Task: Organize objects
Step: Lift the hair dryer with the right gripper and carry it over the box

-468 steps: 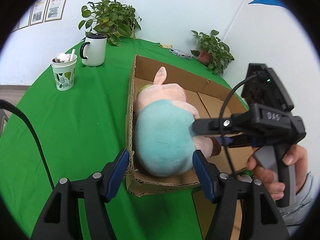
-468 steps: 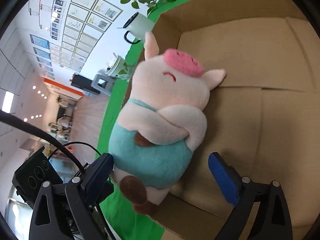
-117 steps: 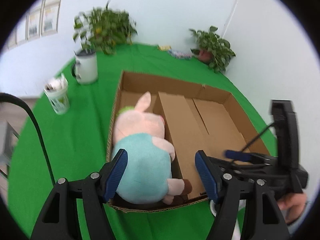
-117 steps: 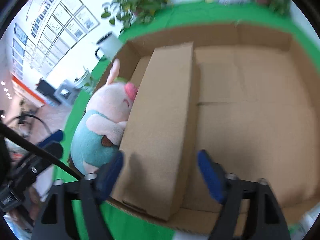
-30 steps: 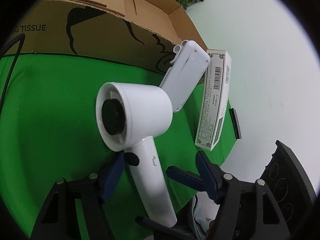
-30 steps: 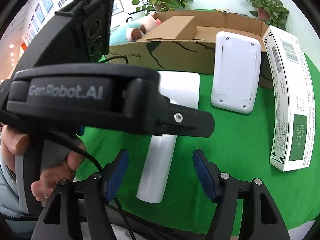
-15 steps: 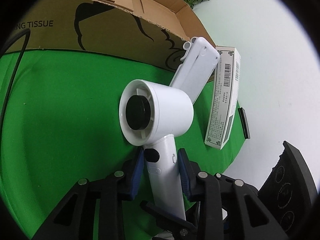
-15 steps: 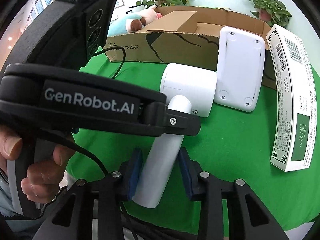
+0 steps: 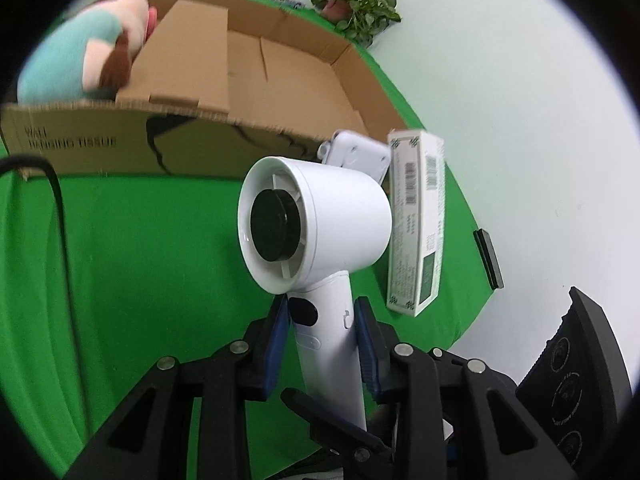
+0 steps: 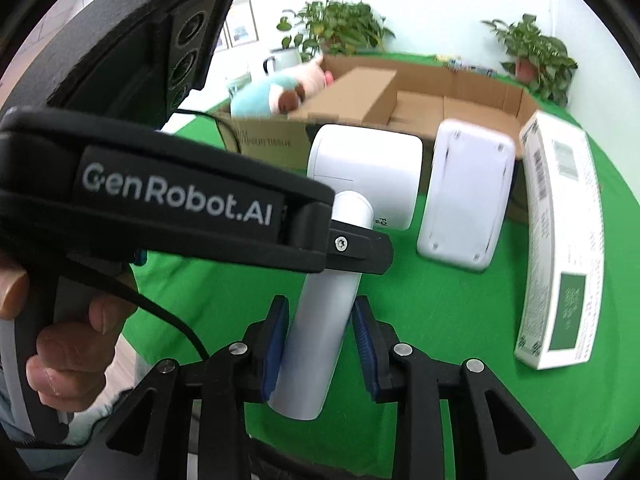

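Note:
A white hair dryer (image 9: 316, 232) stands raised above the green tablecloth (image 9: 140, 260), its black rear grille facing the left wrist view. My left gripper (image 9: 322, 320) is shut on the upper part of its handle, just under the head. My right gripper (image 10: 320, 320) has the lower end of the handle (image 10: 320, 320) between its blue pads (image 10: 276, 332); its jaws are closing and the pads press on the handle. Behind the dryer lies the open cardboard box (image 9: 280, 80) with a plush pig (image 9: 68, 64) at its left end.
A flat white device (image 10: 468, 196) leans on the box front. A long white and green carton (image 10: 560, 240) lies to its right. A smaller cardboard box (image 9: 192, 52) sits inside the big one. A black bar (image 9: 488, 258) lies at the table's right edge. Potted plants (image 10: 336, 28) and a mug (image 10: 280, 62) stand behind.
Both grippers went from open around the handle to shut on it. The hair dryer has come up off the cloth, and the box's inside shows in the left wrist view.

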